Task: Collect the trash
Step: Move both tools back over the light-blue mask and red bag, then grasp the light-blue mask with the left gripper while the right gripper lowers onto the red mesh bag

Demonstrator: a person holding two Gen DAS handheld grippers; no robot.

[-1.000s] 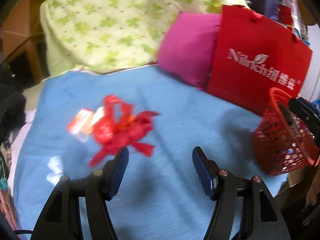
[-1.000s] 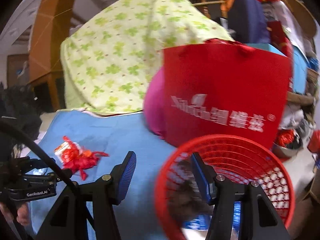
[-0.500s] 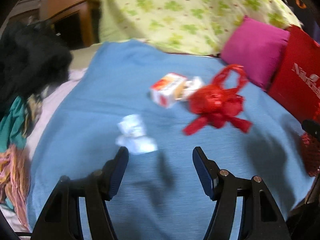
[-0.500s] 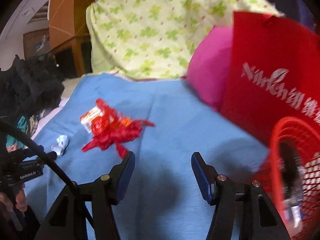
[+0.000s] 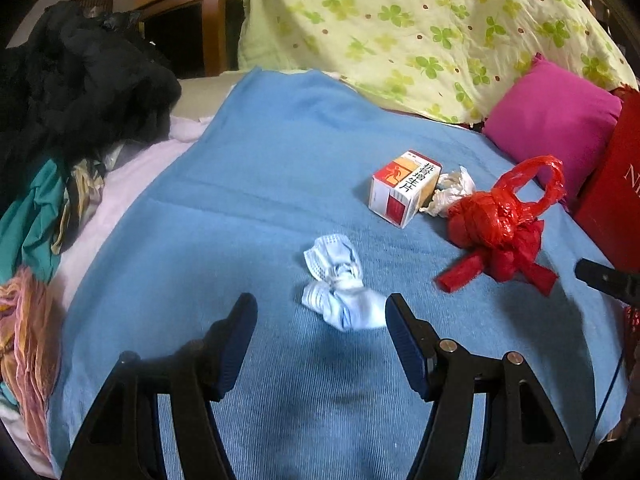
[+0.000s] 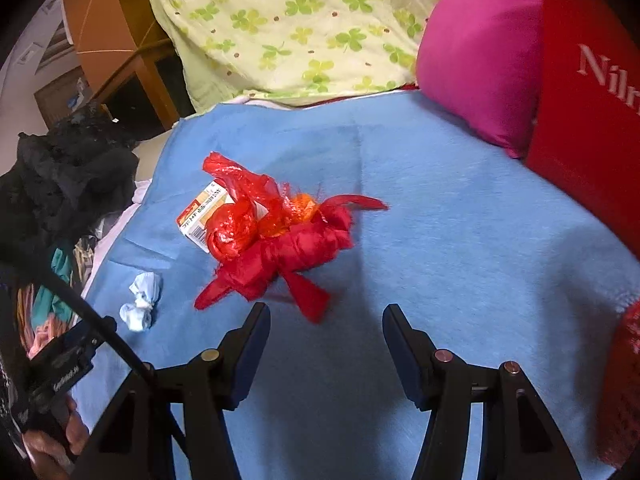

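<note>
Trash lies on a blue blanket (image 5: 280,168). A crumpled pale-blue face mask (image 5: 340,288) sits just ahead of my left gripper (image 5: 318,320), whose jaws stand open with nothing gripped. Farther right lie a small red-and-white carton (image 5: 404,188), a wad of white tissue (image 5: 452,194) and a knotted red plastic bag (image 5: 500,228). In the right wrist view the red bag (image 6: 280,236) lies just ahead of my right gripper (image 6: 324,324), open and empty, and hides part of the carton (image 6: 200,212). The mask (image 6: 142,300) lies at the left. A red mesh basket (image 6: 624,384) shows at the right edge.
A green clover-print quilt (image 5: 420,28), a magenta pillow (image 5: 556,120) and a red paper bag (image 6: 592,100) border the blanket at the back and right. A heap of dark and coloured clothes (image 5: 72,92) lies at the left. A hand (image 6: 48,440) holds the left tool.
Both grippers swung left and dipped toward the blanket. The mask now lies at the left gripper's tips, the red bag near the right one. The red basket slid to the right edge.
</note>
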